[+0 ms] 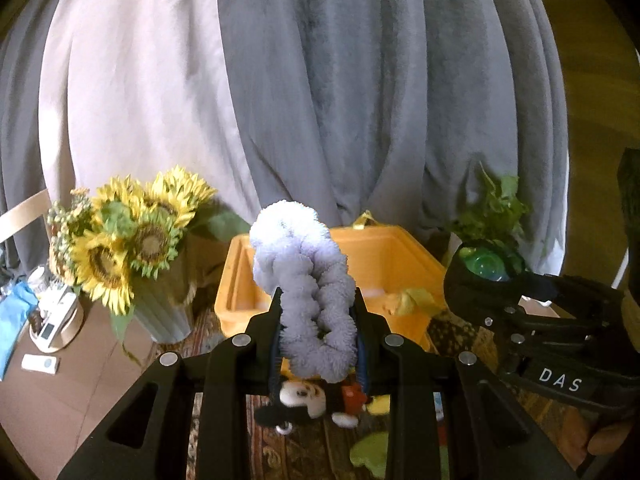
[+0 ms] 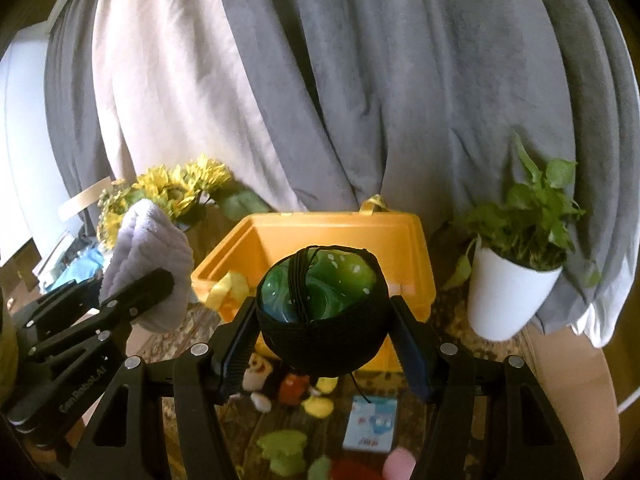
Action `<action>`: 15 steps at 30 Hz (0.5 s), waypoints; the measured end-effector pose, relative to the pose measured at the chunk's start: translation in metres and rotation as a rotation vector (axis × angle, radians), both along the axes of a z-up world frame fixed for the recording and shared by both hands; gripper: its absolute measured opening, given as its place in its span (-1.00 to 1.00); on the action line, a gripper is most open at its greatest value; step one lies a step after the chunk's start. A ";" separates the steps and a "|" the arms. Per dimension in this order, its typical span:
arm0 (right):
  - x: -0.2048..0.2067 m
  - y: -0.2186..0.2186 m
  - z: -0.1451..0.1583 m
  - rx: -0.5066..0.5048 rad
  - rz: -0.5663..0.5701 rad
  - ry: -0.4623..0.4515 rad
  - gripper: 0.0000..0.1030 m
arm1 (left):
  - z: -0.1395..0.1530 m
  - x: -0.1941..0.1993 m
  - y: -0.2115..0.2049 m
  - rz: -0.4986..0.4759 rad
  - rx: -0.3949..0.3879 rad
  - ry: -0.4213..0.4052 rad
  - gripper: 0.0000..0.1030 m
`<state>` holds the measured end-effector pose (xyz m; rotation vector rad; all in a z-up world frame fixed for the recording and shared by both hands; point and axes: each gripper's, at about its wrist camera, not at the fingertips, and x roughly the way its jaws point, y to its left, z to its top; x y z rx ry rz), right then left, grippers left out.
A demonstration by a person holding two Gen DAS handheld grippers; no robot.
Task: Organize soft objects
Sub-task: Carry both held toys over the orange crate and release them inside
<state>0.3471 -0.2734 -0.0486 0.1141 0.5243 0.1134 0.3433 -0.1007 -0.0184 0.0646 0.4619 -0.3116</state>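
Observation:
My left gripper [image 1: 318, 312] is shut on a fluffy lavender braided plush [image 1: 306, 276], held upright in front of the open yellow box [image 1: 384, 256]. The plush also shows at the left of the right wrist view [image 2: 150, 264]. My right gripper [image 2: 320, 312] is shut on a green ball in a black mesh pouch [image 2: 320, 300], held before the yellow box [image 2: 404, 240]. The pouch shows in the left wrist view [image 1: 486, 266]. A Mickey Mouse plush [image 1: 304, 398] lies on the patterned cloth below, with other small soft toys [image 2: 316, 404] beside it.
A sunflower bouquet in a ribbed vase [image 1: 132, 240] stands left of the box. A potted green plant in a white pot [image 2: 508, 292] stands right of it. Grey and white curtains [image 1: 320, 80] hang behind. A small card [image 2: 370, 428] and green pieces [image 2: 282, 450] lie on the cloth.

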 end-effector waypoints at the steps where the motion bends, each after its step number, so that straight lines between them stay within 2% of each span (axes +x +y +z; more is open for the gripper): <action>1: 0.006 -0.001 0.001 0.002 0.000 -0.003 0.26 | 0.001 0.006 -0.001 0.001 0.000 -0.003 -0.44; 7: 0.039 -0.005 0.006 -0.005 -0.017 -0.018 0.26 | 0.004 0.038 -0.004 0.016 0.005 0.003 -0.44; 15: 0.084 -0.003 0.001 -0.050 -0.015 0.012 0.26 | -0.007 0.089 -0.006 0.034 0.024 0.104 -0.44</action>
